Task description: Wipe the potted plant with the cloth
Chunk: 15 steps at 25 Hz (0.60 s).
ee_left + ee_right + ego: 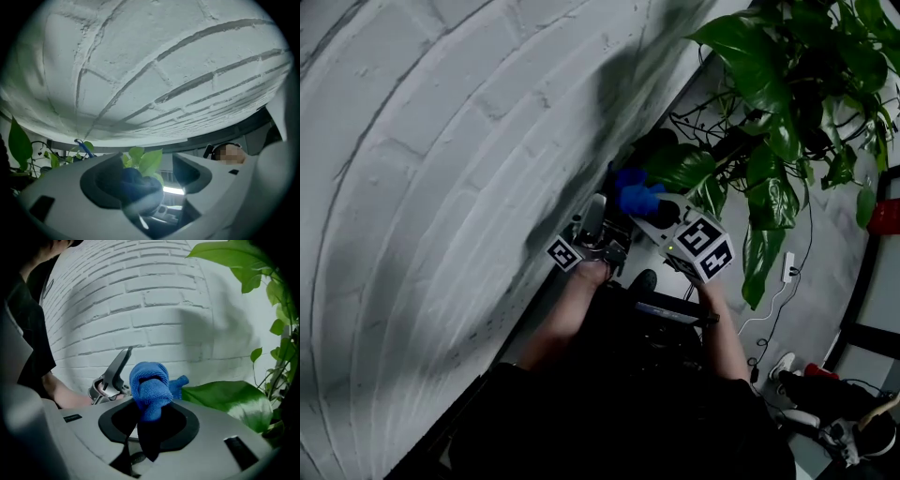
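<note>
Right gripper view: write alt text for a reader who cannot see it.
The right gripper grips a bunched blue cloth in its jaws, before a white brick wall. A large green leaf lies just right of the cloth; the left gripper shows at left.

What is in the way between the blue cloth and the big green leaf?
Nothing that I can see. The blue cloth, pinched in the right tongs, sits just beside the big green leaf, with no other thing between them. Whether they touch, I cannot tell.
</note>
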{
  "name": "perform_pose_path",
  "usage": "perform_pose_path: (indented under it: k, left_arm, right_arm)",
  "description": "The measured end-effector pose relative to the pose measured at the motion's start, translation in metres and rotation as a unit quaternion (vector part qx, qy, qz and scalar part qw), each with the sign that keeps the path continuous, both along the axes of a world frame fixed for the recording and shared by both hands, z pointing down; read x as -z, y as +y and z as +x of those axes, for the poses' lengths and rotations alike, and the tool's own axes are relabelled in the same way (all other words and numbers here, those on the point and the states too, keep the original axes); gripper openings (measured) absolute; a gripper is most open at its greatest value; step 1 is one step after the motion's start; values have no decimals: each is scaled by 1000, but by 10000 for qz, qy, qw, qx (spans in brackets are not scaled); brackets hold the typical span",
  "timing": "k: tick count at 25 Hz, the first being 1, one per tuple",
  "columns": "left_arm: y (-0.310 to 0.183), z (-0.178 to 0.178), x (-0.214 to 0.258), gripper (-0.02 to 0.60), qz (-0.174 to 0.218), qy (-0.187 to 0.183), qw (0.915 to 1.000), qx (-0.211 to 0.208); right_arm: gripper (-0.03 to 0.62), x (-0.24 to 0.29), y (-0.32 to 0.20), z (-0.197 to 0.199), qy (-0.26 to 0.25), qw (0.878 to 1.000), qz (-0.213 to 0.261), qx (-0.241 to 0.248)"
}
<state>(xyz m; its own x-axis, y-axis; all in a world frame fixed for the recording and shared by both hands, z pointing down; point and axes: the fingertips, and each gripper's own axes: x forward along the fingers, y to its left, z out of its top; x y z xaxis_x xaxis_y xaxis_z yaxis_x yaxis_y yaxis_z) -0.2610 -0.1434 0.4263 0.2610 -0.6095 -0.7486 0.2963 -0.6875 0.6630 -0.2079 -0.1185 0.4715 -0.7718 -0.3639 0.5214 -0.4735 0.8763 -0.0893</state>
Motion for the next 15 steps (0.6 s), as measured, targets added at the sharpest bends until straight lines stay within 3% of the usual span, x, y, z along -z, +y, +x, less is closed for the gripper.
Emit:
perform_pose_path:
  k: [4, 9, 15]
  left_arm:
    - [3, 0, 1, 331, 100, -280, 9996, 19]
    - [1, 0, -2, 333, 121, -378, 9992, -59]
    - [5, 2, -2, 333, 225, -411, 9986, -248]
  right_arm:
    - [120, -2, 9, -9, 115, 9996, 53, 244]
    - [120, -4, 25, -20, 184, 9985, 91, 515]
    - [120, -7, 44, -28, -285, 9971, -256, 665]
